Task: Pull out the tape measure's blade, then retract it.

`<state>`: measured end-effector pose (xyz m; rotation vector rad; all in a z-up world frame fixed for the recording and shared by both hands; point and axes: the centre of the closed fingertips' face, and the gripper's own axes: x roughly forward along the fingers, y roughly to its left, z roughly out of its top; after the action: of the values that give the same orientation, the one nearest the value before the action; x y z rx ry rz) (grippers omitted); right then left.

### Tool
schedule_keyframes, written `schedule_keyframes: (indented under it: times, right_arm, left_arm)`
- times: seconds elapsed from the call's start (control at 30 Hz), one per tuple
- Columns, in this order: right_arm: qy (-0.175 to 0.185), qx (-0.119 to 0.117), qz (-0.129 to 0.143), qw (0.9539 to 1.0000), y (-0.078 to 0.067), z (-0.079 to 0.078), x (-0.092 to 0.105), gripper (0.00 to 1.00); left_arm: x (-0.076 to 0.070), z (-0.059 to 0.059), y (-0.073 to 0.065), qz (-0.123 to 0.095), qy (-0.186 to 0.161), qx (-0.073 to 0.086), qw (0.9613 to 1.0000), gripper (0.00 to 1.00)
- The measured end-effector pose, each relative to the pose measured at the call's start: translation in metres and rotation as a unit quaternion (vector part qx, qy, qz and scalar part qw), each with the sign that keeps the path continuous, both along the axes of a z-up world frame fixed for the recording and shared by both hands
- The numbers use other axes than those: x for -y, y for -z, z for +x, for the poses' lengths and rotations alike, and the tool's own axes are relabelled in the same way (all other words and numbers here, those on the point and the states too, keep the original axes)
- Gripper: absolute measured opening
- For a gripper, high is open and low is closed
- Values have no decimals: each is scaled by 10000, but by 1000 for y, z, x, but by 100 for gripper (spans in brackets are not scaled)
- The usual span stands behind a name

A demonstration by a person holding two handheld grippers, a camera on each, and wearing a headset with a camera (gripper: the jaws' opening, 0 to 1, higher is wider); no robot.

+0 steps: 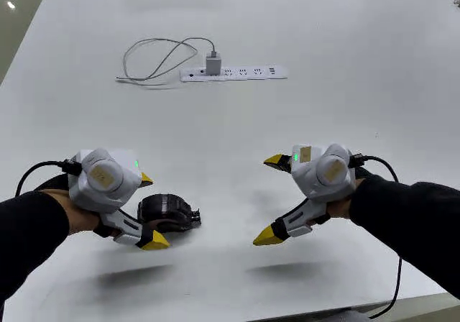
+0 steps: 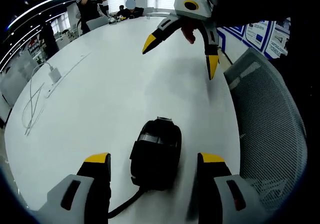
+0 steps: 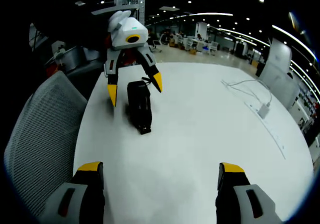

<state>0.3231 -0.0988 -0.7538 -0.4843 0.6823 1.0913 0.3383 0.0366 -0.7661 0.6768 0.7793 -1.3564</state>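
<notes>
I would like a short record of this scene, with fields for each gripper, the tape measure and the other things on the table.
left gripper: open, one jaw on each side of the tape measure, with gaps
right gripper: open, empty, apart from the tape measure
tape measure: black, lying on the white table
blade: not yet pulled out
far side: power strip with a charger plugged in

The tape measure (image 1: 165,210) is a black, rounded case lying on the white surface (image 1: 237,121) near its front edge, between the spread jaws of the left hand-held gripper (image 1: 151,210) (gaps on both sides). Its blade looks wound in, and a black strap trails behind.
</notes>
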Motion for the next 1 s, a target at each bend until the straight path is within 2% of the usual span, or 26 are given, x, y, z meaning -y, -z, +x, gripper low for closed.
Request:
schedule_keyframes:
  times: [0.07,0.17,0.2,0.23,0.27,0.3,0.33,0.4,0.47,0.57,0.7,0.83,0.9,0.93,1.0]
  right_arm:
    - [-41,-26,4,10000,3,2,-8,91]
    - [-107,-32,-45,9999,7,4,-16,85]
    - [-168,-43,-96,9998,9,3,-20,82]
    - [-255,-73,-186,9995,12,2,-21,78]
    - [-328,-101,-242,9991,14,1,-25,73]
    - [-417,-99,-246,9988,16,0,-30,70]
    - [-487,-111,-259,9984,17,-2,-34,68]
    - [-605,-149,-327,9975,20,-4,-41,62]
    - [-677,-178,-369,9969,24,-5,-48,58]
    - [-756,-217,-408,9961,28,-6,-56,54]
    - [-858,-228,-399,9953,28,-7,-70,51]
    - [-899,-269,-360,9949,30,-4,-83,47]
    - [-912,-350,-428,9943,36,-3,-85,43]
    - [-1036,-487,-500,9922,42,-7,-87,41]
    - [-1084,-529,-686,9903,49,-7,-87,39]
  left_arm:
    - [3,-4,2,-17,-44,-213,9998,60]
    - [5,-2,4,45,-17,-167,9998,52]
    - [4,-1,7,135,77,-129,9998,45]
    - [3,1,8,240,153,-23,9996,37]
    - [0,10,10,428,287,381,9979,34]
    - [1,5,10,401,298,288,9983,33]
    - [-1,4,9,425,239,208,9986,33]
    - [-2,5,10,480,434,354,9973,32]
    - [-2,5,10,449,437,373,9973,32]
    - [-2,3,9,438,630,469,9959,32]
    - [-1,3,10,471,589,420,9963,32]
    - [-1,3,11,447,495,288,9974,32]
    - [-1,3,12,439,440,256,9977,32]
    - [-1,3,12,439,441,265,9977,32]
    - [0,2,12,451,441,260,9977,32]
